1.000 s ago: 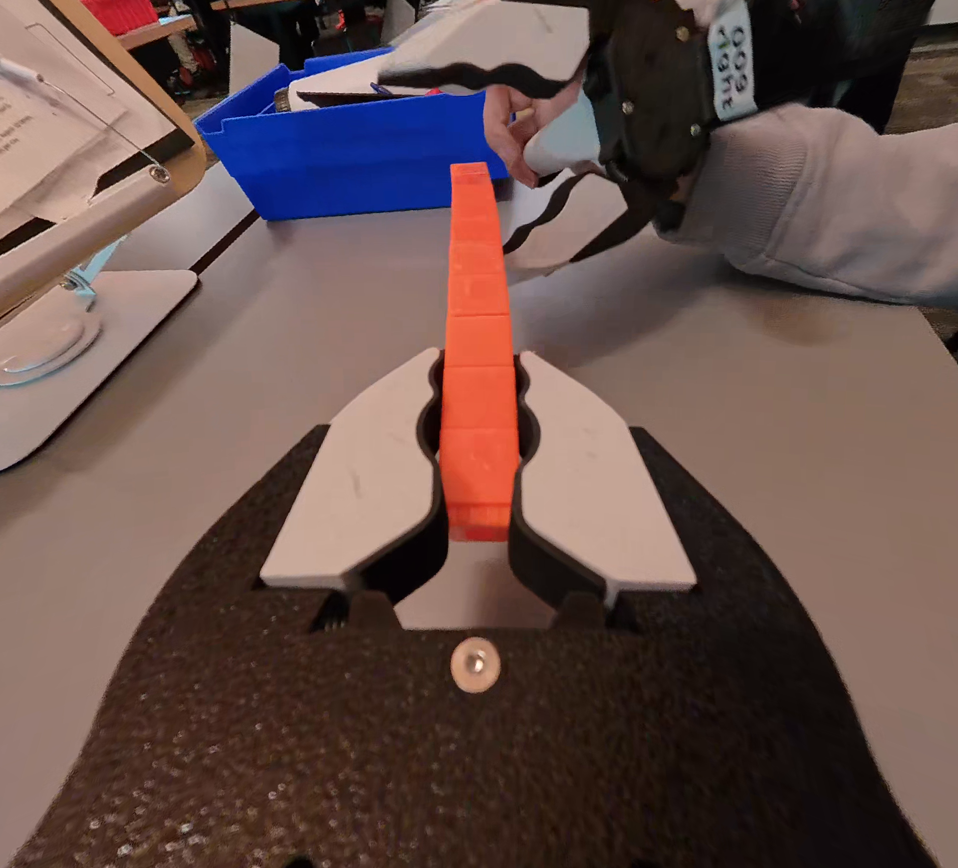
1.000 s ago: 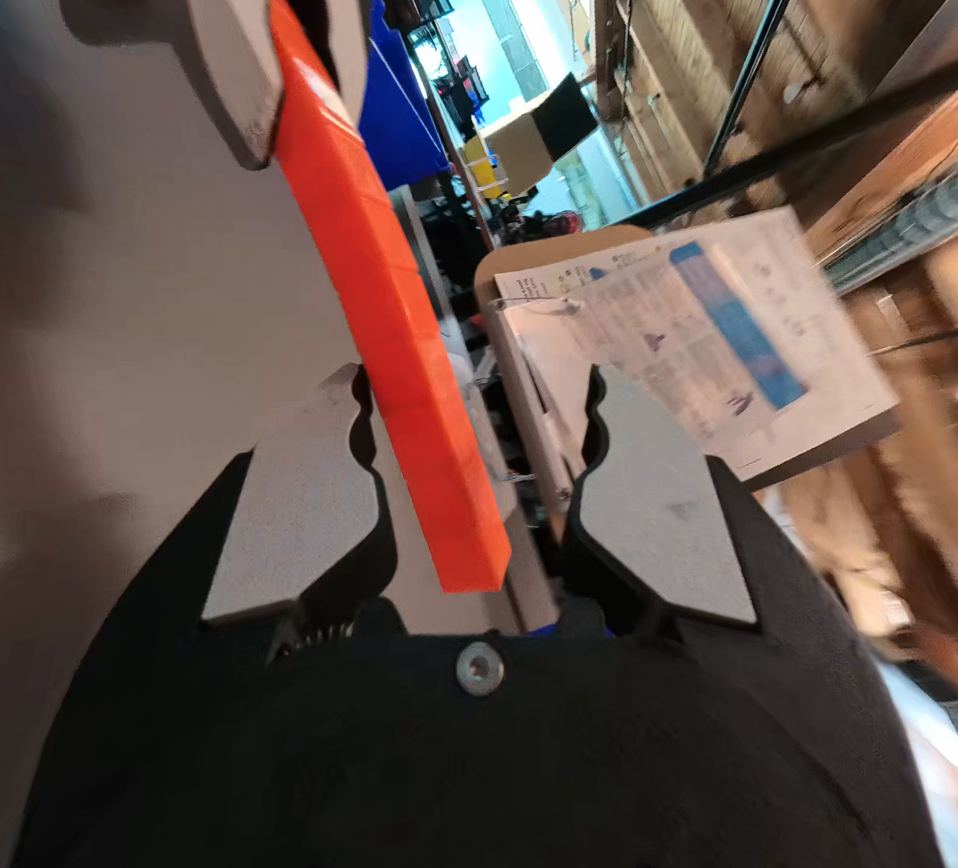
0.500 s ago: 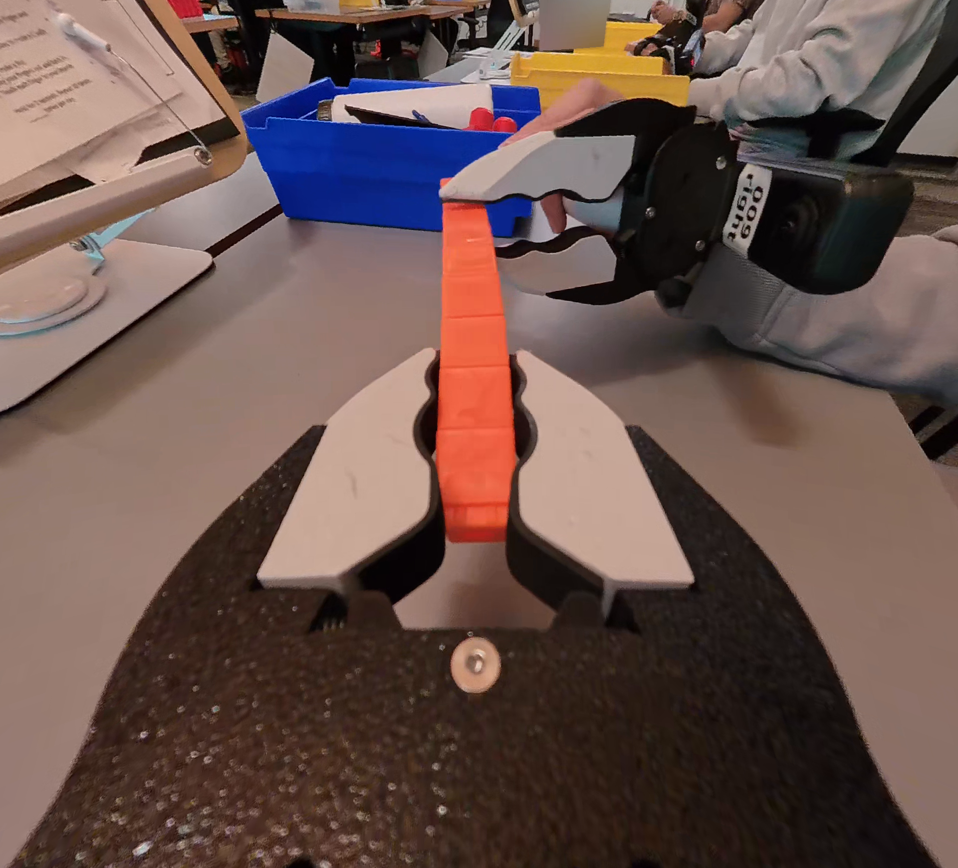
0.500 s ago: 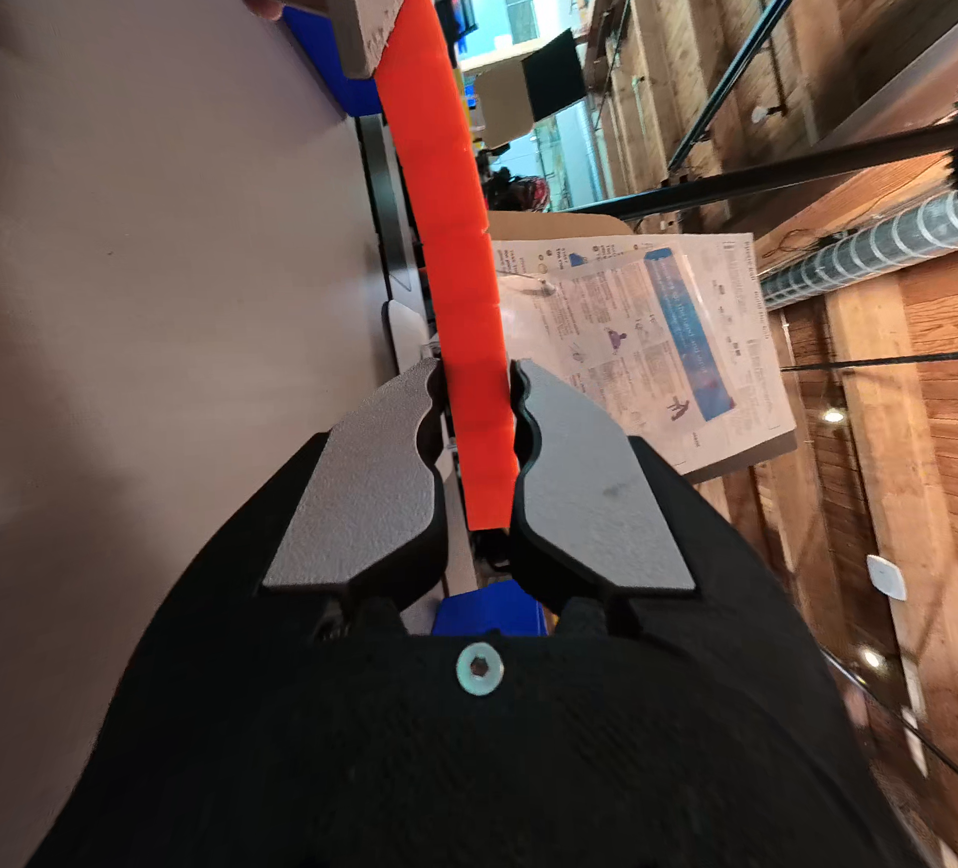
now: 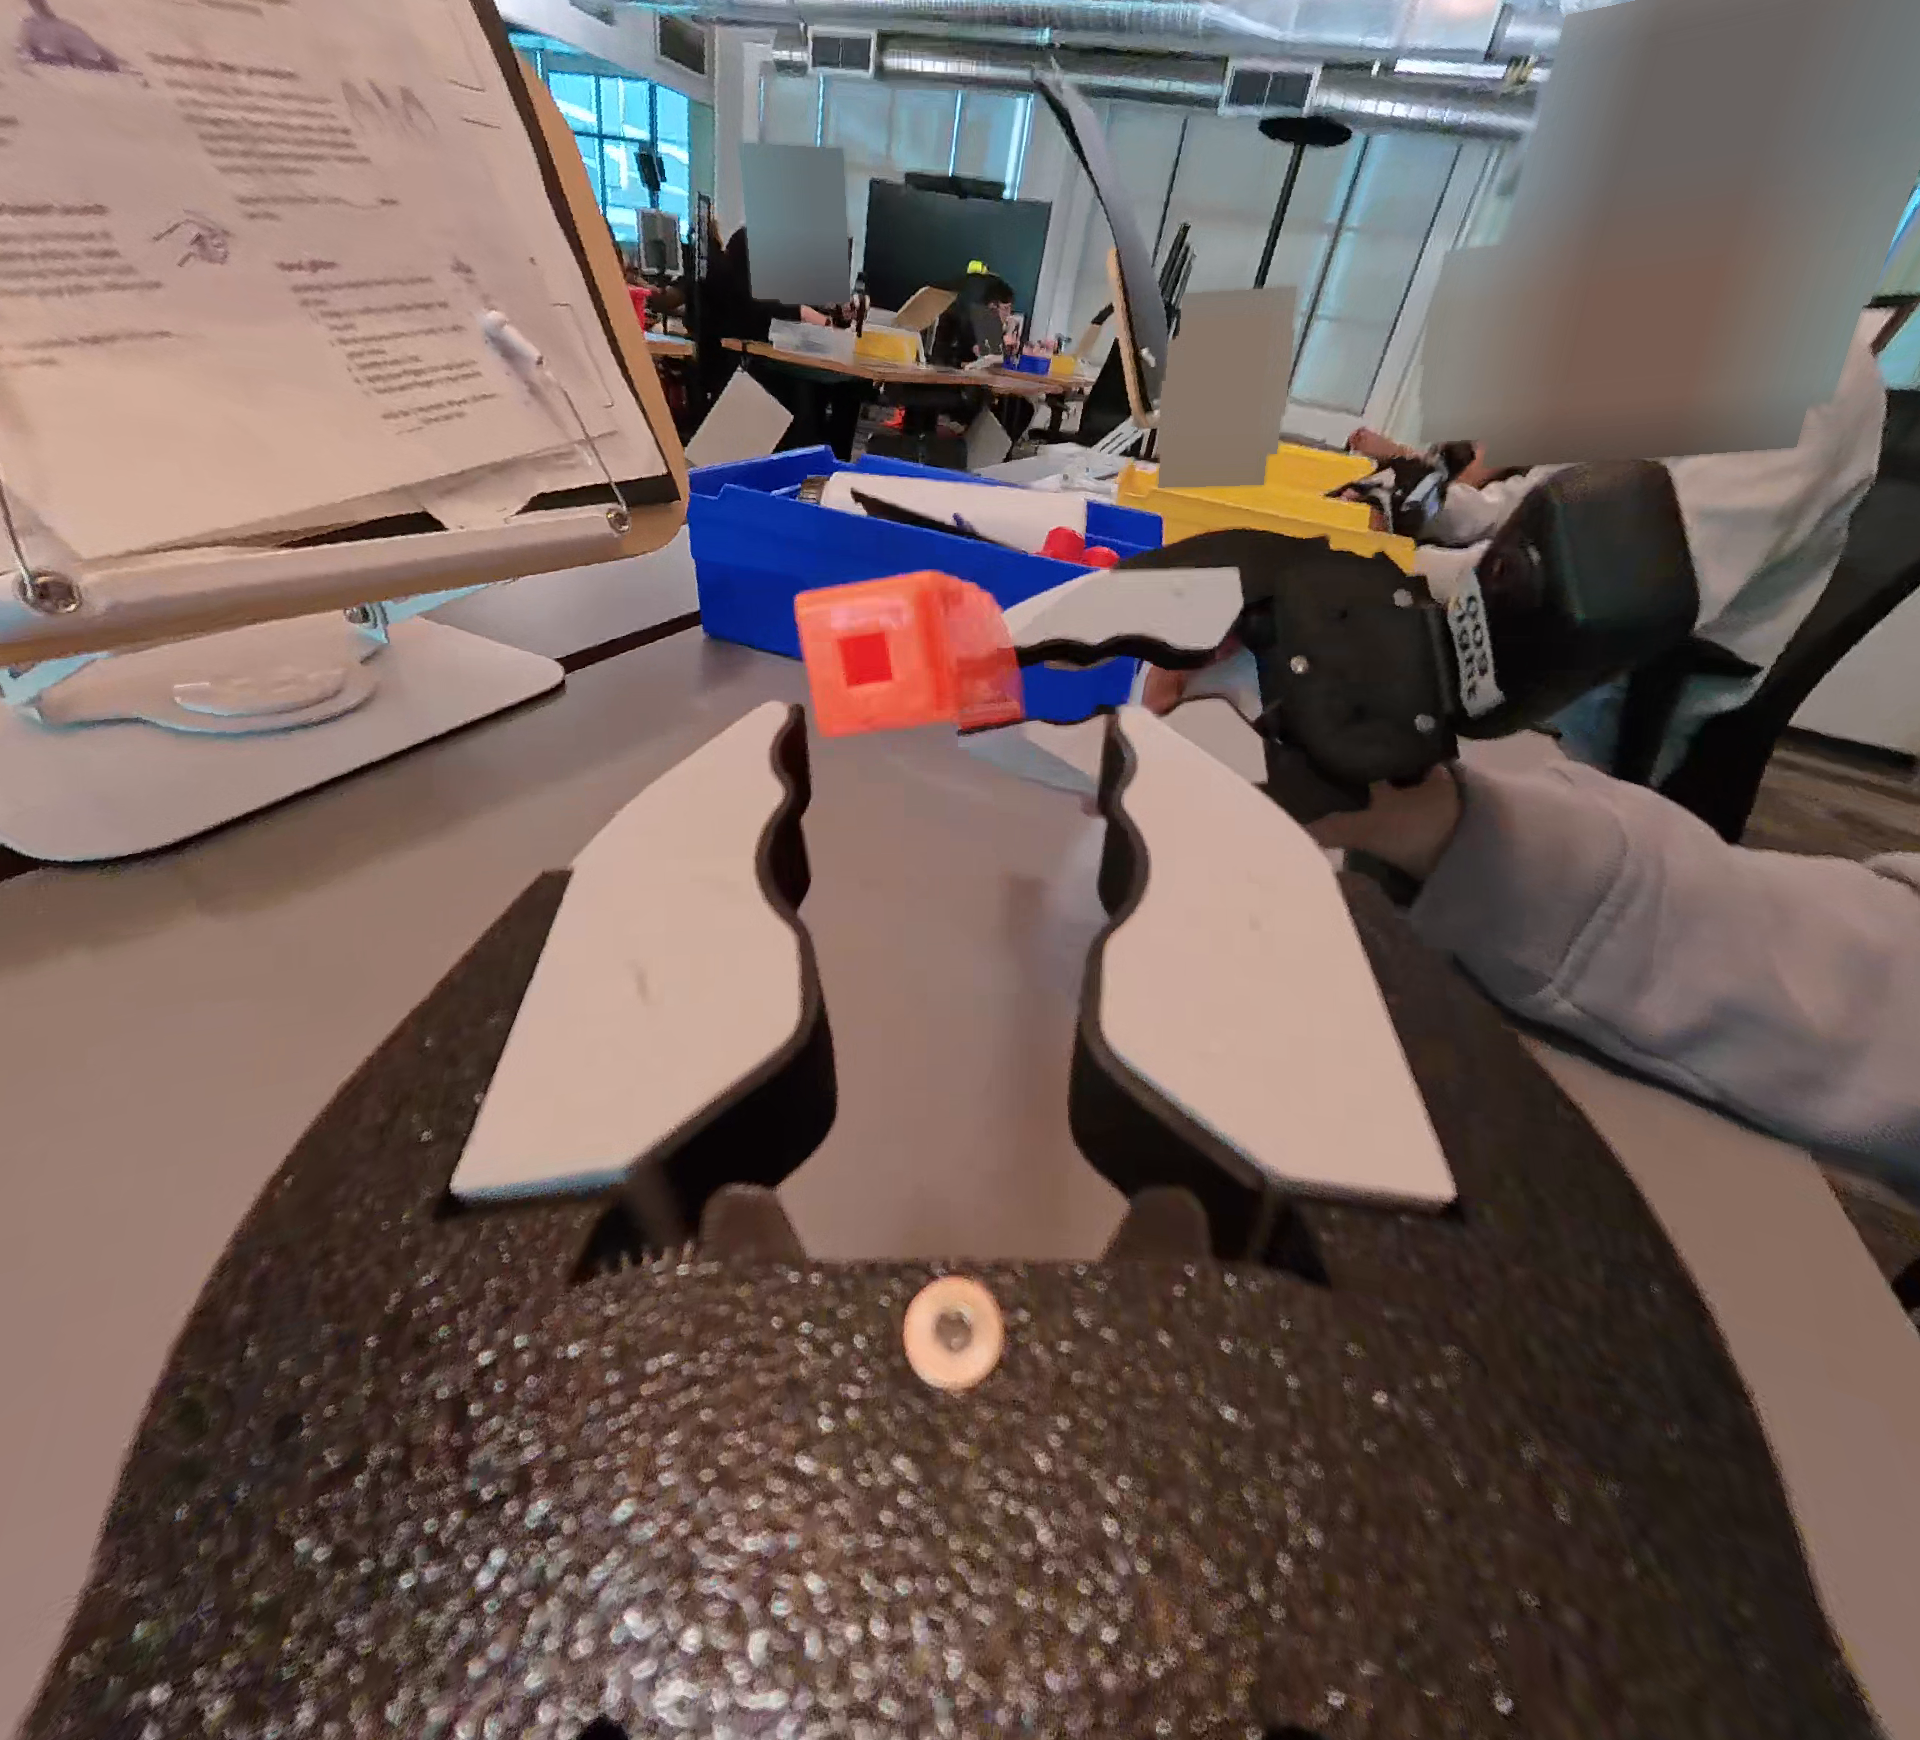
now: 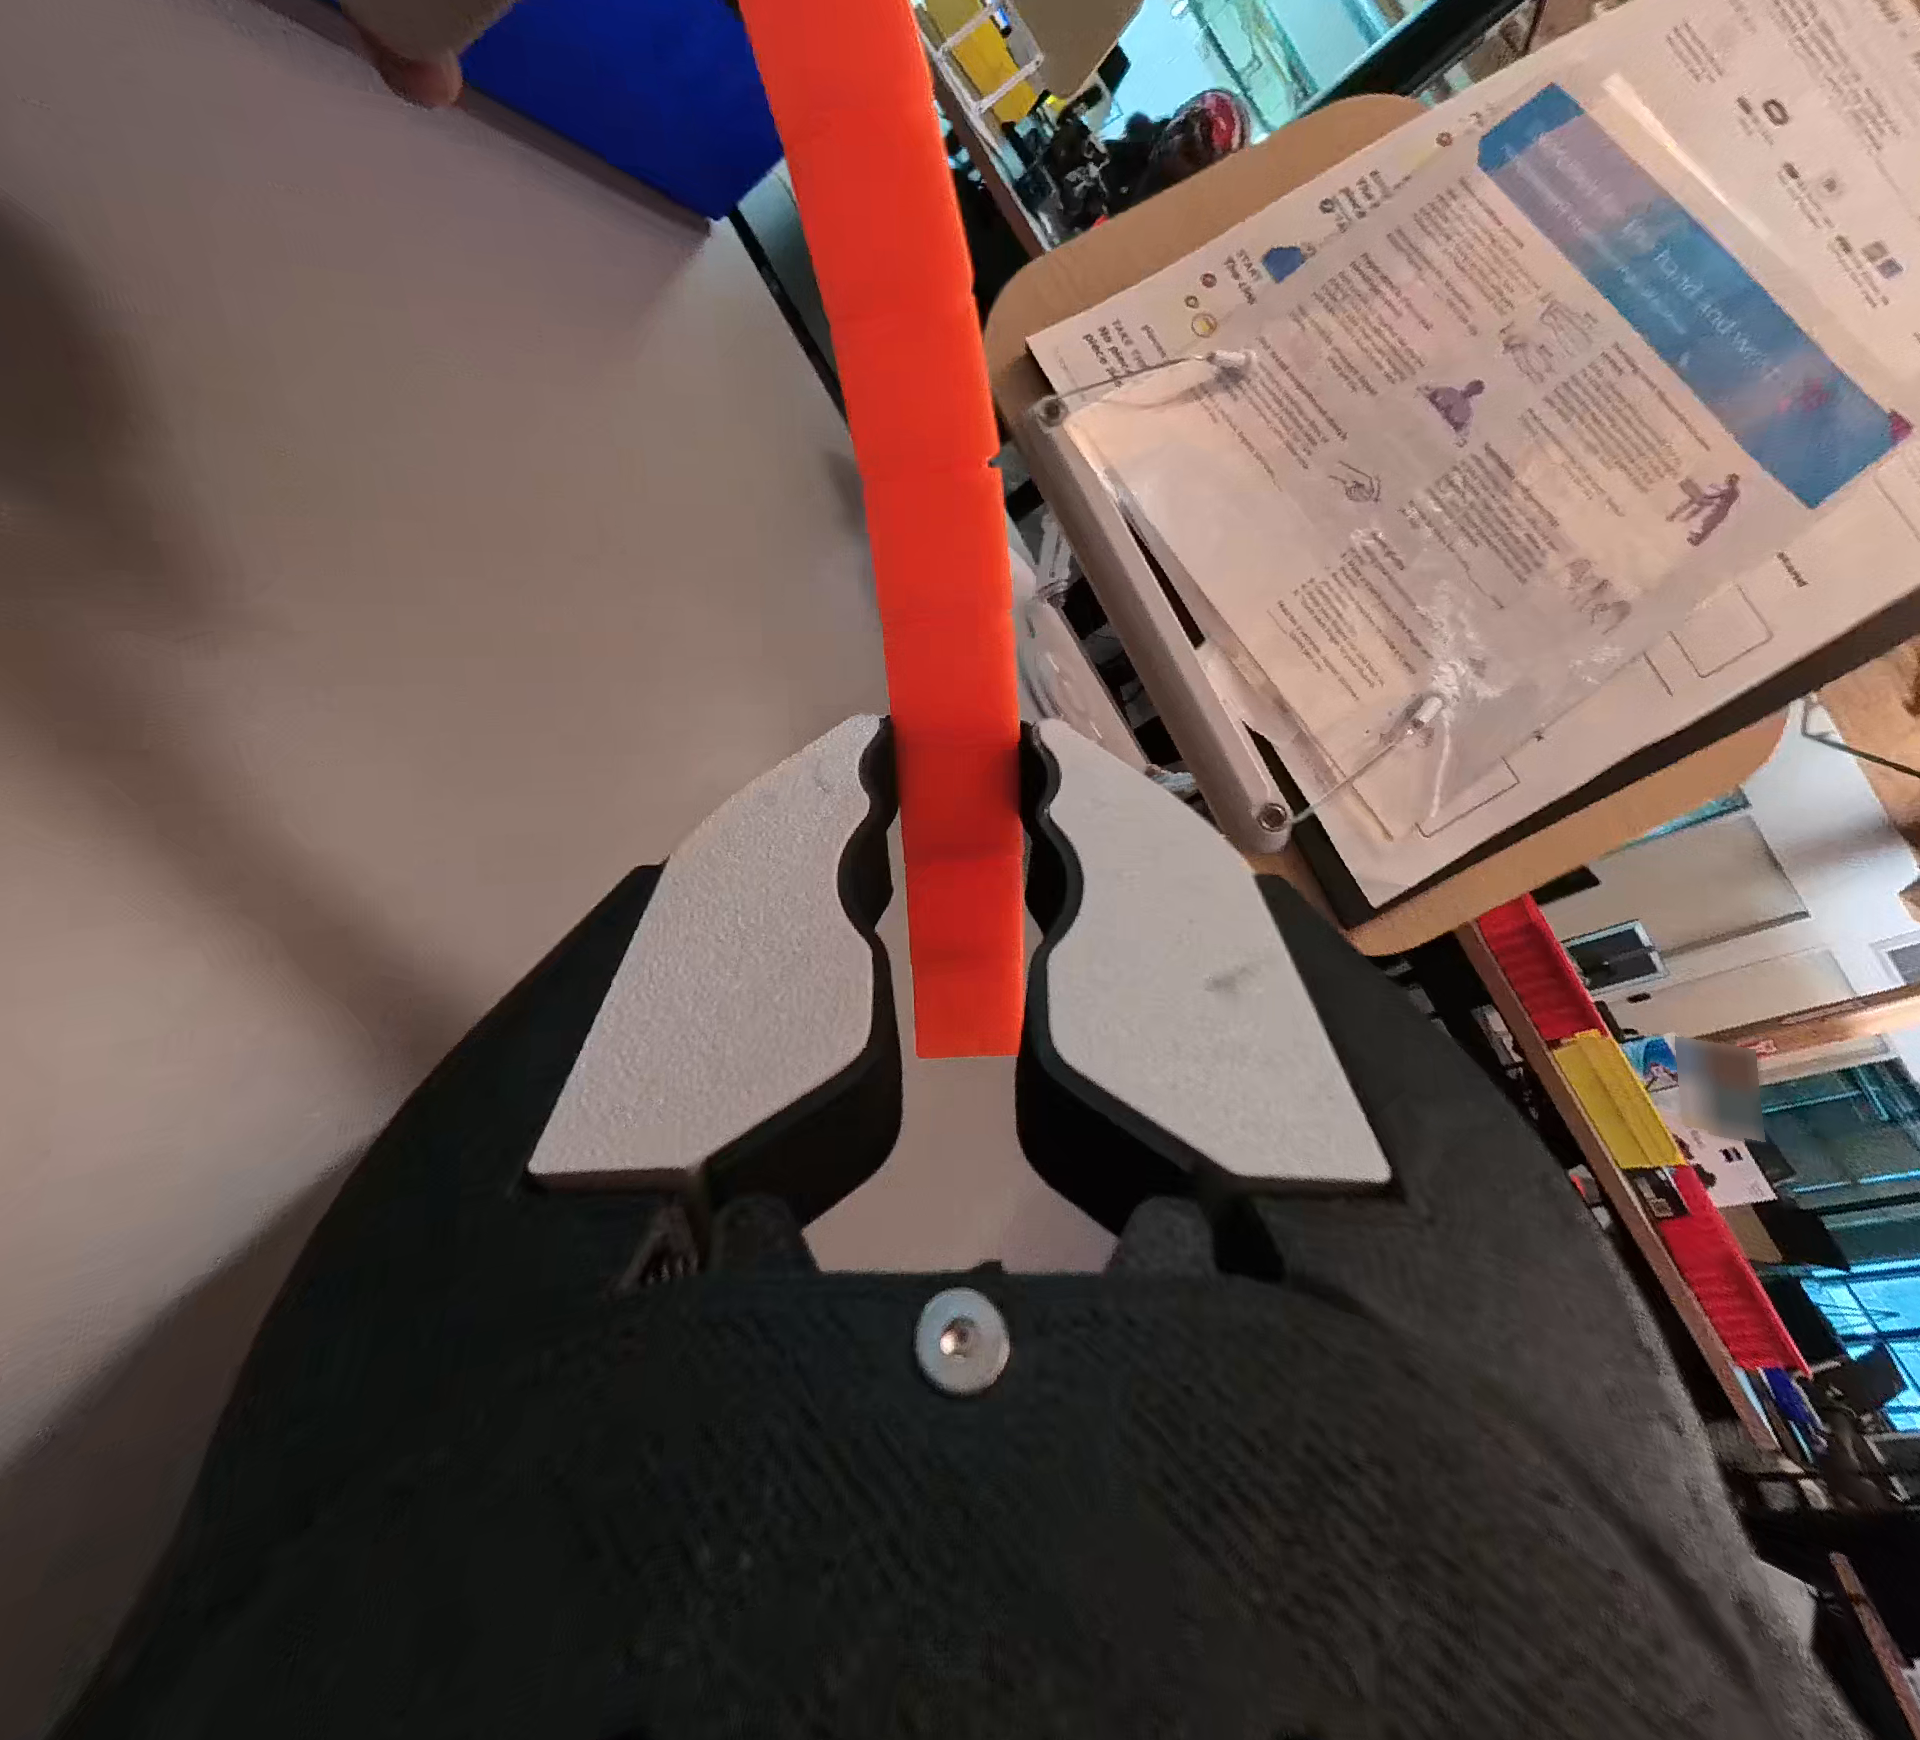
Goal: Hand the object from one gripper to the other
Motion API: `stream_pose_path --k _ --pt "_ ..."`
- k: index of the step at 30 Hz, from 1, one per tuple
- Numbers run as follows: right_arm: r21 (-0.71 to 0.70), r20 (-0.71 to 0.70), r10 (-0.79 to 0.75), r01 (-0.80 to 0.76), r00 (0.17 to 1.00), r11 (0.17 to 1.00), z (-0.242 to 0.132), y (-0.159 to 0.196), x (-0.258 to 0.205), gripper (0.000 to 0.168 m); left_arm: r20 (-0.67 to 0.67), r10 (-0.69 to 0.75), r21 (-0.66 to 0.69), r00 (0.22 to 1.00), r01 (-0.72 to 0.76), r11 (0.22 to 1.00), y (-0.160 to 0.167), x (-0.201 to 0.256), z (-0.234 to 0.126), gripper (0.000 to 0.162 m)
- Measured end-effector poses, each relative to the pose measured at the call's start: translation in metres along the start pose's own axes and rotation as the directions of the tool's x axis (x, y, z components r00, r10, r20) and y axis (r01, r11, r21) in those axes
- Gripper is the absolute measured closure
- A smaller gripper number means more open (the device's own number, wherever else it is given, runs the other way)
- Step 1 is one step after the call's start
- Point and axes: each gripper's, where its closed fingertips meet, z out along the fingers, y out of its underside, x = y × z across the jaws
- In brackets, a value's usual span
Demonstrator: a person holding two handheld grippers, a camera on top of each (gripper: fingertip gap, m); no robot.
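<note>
We are losing the top of the orange block stick (image 6: 935, 547) off the picture. Our right tongs (image 6: 961, 869) are pinching its segmented end; our left tongs (image 5: 951, 849) are gaping wide.

- Grey surface (image 5: 312, 942), matte.
- White base (image 5: 260, 714) of a document stand rests on it, left.
- Blue bin (image 5: 831, 568) sits at its far edge.
</note>
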Motion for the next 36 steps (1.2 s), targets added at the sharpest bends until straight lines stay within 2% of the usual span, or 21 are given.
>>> stream_pose_path --k 3,6,9,11,13,17,19,20,22,23,25,27,30,31,33,34,36 --pt "0.013 0.021 -0.078 0.078 0.997 0.997 0.003 -0.008 -0.012 0.146 0.024 0.0 0.054 1.0 -0.001 0.999 -0.007 -0.002 -0.003 0.136" --pt "-0.028 -0.004 -0.218 0.218 0.976 0.976 0.004 -0.005 -0.015 0.147 0.008 -0.026 -0.022 1.0 0.026 0.999 0.001 -0.003 -0.004 0.14" --pt "-0.028 -0.005 -0.268 0.268 0.963 0.963 0.002 -0.004 -0.014 0.147 -0.001 -0.039 -0.108 0.999 0.039 0.993 0.012 -0.005 -0.005 0.14" --pt "-0.07 0.004 -0.348 0.347 0.938 0.935 0.003 -0.002 -0.015 0.147 -0.021 -0.056 -0.128 0.998 0.053 0.99 0.015 -0.002 -0.006 0.14" --pt "-0.057 0.023 -0.361 0.362 0.932 0.931 0.003 -0.002 -0.02 0.147 -0.029 -0.071 -0.146 0.997 0.066 0.987 0.018 -0.003 -0.007 0.139" --pt "0.021 0.051 -0.153 0.153 0.987 0.988 0.003 -0.01 -0.02 0.146 -0.042 -0.106 -0.044 0.993 0.104 0.994 0.004 -0.002 -0.006 0.14" --pt "0.091 0.173 0.033 -0.05 0.984 0.995 0.002 -0.024 -0.031 0.146 -0.074 -0.077 0.038 0.994 0.08 0.996 -0.01 0.006 -0.006 0.137" --pt "0.143 0.262 0.143 -0.185 0.954 0.972 -0.001 -0.037 -0.039 0.146 -0.101 -0.04 0.068 0.994 0.047 0.997 -0.015 0.013 -0.005 0.132" --pt "0.15 0.483 0.335 -0.454 0.809 0.878 -0.009 -0.057 -0.055 0.146 -0.147 0.025 0.117 0.989 -0.008 0.993 -0.019 0.028 -0.005 0.111" --pt "0.148 0.553 0.393 -0.551 0.734 0.821 -0.013 -0.066 -0.057 0.146 -0.165 0.039 0.124 0.986 -0.019 0.992 -0.02 0.032 -0.005 0.105" --pt "0.132 0.692 0.431 -0.69 0.578 0.712 -0.026 -0.08 -0.06 0.146 -0.189 0.048 0.108 0.981 -0.028 0.994 -0.017 0.036 -0.004 0.105" --pt "0.088 0.793 0.425 -0.772 0.437 0.63 -0.038 -0.09 -0.062 0.146 -0.208 0.048 0.084 0.977 -0.031 0.996 -0.011 0.037 -0.003 0.112" --pt "0.036 0.836 0.421 -0.801 0.351 0.598 -0.043 -0.093 -0.066 0.146 -0.255 0.035 0.083 0.966 -0.014 0.996 -0.01 0.044 -0.002 0.117" --pt "0.024 0.842 0.421 -0.801 0.339 0.598 -0.043 -0.093 -0.068 0.146 -0.275 0.042 0.078 0.96 -0.021 0.997 -0.008 0.048 -0.003 0.12" --pt "0.009 0.836 0.433 -0.798 0.336 0.602 -0.041 -0.092 -0.071 0.146 -0.315 0.068 0.07 0.947 -0.049 0.996 -0.007 0.055 -0.003 0.14" --pt "0.003 0.838 0.431 -0.792 0.335 0.61 -0.042 -0.091 -0.073 0.146 -0.316 0.078 0.06 0.945 -0.062 0.996 -0.006 0.056 -0.002 0.141" --pt "0.037 0.785 0.466 -0.781 0.409 0.623 -0.033 -0.087 -0.069 0.144 -0.262 0.109 0.049 0.959 -0.099 0.994 -0.005 0.052 0.002 0.141"
